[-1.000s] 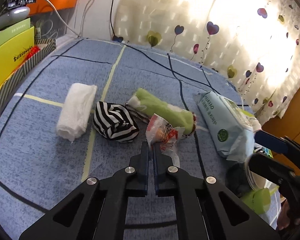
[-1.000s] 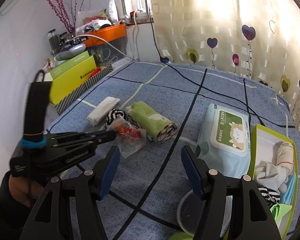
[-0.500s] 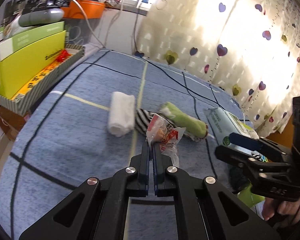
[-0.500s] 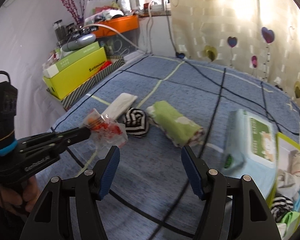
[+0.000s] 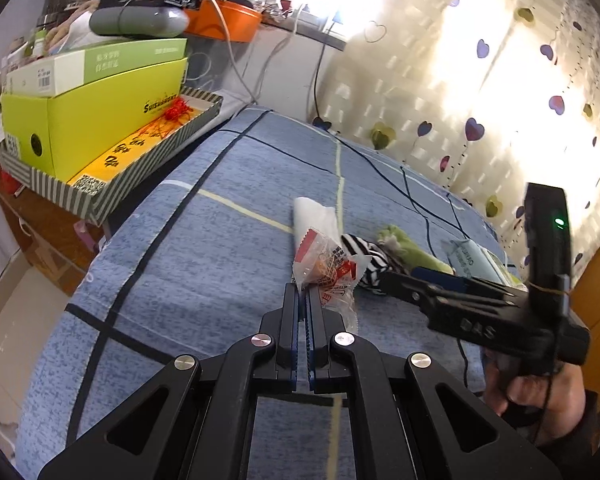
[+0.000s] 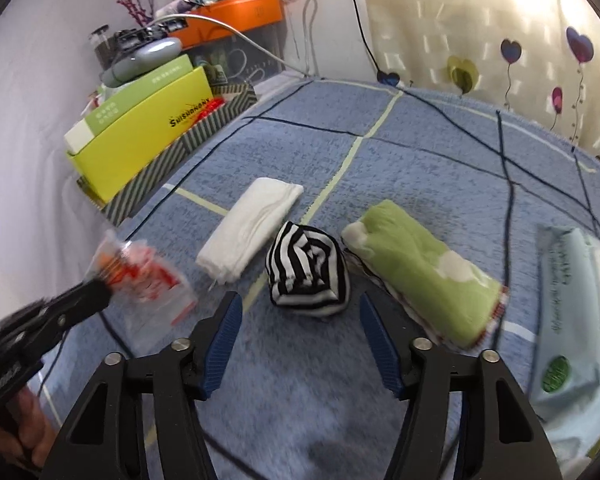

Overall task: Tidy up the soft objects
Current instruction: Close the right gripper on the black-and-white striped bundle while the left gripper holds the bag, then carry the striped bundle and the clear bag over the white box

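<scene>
My left gripper (image 5: 303, 294) is shut on a clear plastic wrapper with red print (image 5: 326, 266) and holds it above the blue bedspread; the wrapper also shows at the left of the right wrist view (image 6: 140, 276). My right gripper (image 6: 298, 312) is open and empty, just in front of a black-and-white striped bundle (image 6: 309, 270). A folded white cloth (image 6: 250, 234) lies left of the bundle. A rolled green towel (image 6: 424, 270) lies right of it. In the left wrist view the bundle (image 5: 366, 256) and towel (image 5: 410, 246) are partly hidden behind the wrapper and the right gripper.
A pale blue wet-wipes pack (image 6: 572, 312) lies at the right. A striped tray (image 5: 100, 184) with yellow-green boxes (image 5: 88, 120) stands beside the bed's left edge, under an orange bin (image 6: 236, 10). A heart-print curtain (image 5: 480, 80) hangs behind the bed.
My left gripper has lifted the wrapper and carried it left, away from the pile. My right gripper has moved in towards the striped bundle, staying open.
</scene>
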`<action>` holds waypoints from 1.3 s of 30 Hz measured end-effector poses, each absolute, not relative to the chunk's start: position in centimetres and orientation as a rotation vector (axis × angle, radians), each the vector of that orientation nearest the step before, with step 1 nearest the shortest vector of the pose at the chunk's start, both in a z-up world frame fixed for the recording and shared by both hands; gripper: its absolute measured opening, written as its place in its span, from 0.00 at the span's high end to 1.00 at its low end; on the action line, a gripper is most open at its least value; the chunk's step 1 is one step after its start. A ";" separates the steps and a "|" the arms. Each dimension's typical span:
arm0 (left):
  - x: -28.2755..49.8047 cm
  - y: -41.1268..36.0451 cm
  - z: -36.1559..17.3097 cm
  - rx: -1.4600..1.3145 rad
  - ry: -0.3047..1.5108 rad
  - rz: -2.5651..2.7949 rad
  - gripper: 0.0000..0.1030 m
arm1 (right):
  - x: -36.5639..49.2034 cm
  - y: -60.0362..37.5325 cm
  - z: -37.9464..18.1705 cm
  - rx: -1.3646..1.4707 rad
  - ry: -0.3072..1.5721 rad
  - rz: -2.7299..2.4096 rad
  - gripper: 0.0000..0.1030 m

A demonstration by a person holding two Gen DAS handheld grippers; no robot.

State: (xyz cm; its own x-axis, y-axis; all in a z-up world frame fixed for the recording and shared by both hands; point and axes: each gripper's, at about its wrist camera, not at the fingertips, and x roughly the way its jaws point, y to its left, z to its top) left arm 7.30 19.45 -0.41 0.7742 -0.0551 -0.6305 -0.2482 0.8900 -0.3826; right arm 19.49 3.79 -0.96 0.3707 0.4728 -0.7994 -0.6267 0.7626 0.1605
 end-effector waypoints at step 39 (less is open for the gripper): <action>5.0 10.0 4.3 -0.312 0.636 0.069 0.98 | 9.3 -7.4 6.8 -0.099 0.746 0.728 0.84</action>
